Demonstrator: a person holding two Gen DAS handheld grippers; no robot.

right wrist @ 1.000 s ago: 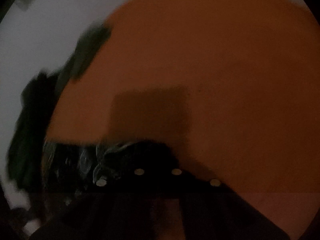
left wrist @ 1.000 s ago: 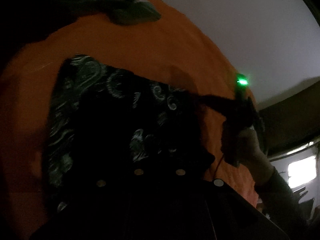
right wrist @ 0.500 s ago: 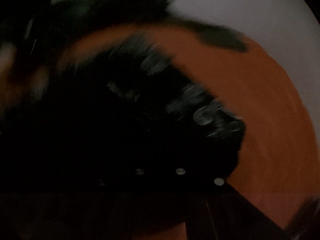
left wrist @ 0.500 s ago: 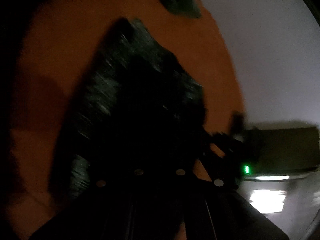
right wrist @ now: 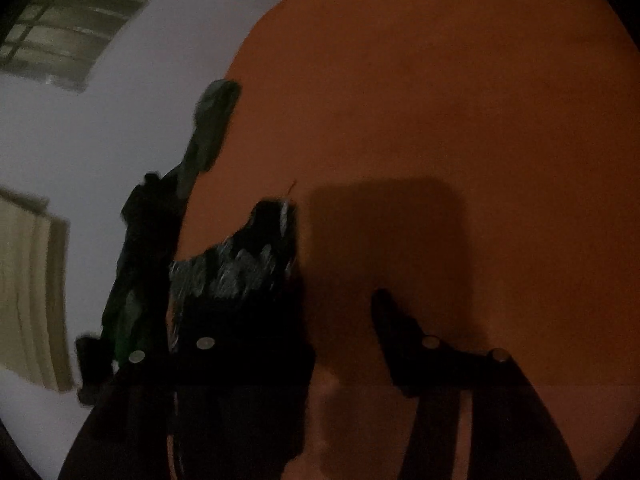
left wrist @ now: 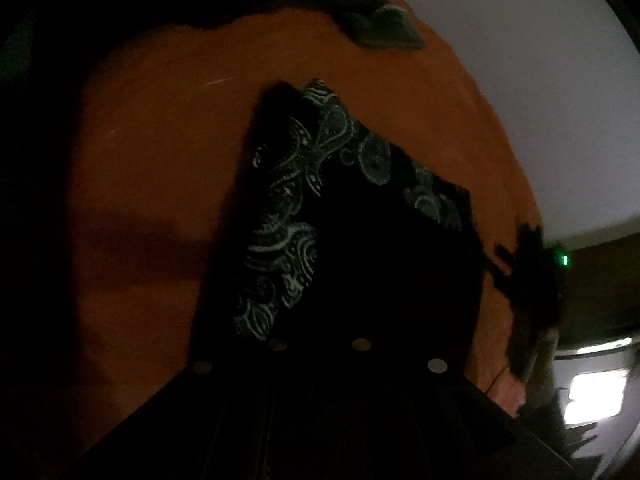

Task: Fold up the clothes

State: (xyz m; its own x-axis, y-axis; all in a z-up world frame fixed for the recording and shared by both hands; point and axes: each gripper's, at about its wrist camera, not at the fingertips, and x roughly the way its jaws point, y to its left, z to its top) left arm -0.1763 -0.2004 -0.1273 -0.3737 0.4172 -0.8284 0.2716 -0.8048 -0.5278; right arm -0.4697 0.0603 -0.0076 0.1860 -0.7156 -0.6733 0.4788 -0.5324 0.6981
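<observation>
The left gripper's [left wrist: 320, 356] fingers are lost in the dark, so I cannot tell how they stand. The dark patterned cloth [right wrist: 236, 268] looks smeared in the right view. A green garment [left wrist: 360, 12] is half hidden in shadow.

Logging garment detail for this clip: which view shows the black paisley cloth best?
The left wrist view: the black paisley cloth lies spread on the orange surface, its pattern sharp. The right wrist view shows only a blurred corner of it.
</observation>
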